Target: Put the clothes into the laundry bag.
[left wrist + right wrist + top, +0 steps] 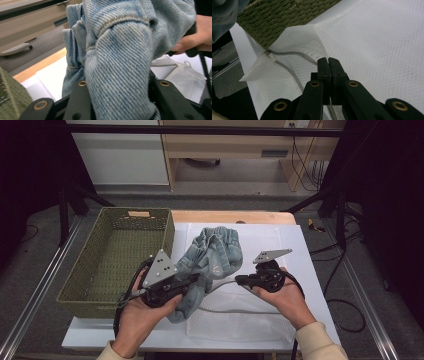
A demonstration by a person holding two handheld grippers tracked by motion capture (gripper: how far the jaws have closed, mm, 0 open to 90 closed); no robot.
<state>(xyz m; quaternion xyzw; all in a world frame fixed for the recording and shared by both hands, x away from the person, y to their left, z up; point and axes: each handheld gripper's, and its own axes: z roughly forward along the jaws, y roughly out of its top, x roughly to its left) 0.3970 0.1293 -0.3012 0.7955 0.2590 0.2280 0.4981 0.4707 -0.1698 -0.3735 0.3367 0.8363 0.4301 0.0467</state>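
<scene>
The left gripper [192, 281] clenches a bunched pair of jeans [212, 257], which hangs just above the mouth of the white mesh bag [240, 320] lying flat on the table. The right gripper [240, 280] is pinched tight on the bag's zipper edge, lifting it. From the bag, the jeans lie up and left, long axis running away from the person. The green basket [165, 235], left of the bag, holds nothing.

Even overhead light whitens the table [310, 270] in the high view; dark surroundings frame it. Denim [120, 75] looms close and soft-focused, the background blurs, and soft shadows fall under the hands.
</scene>
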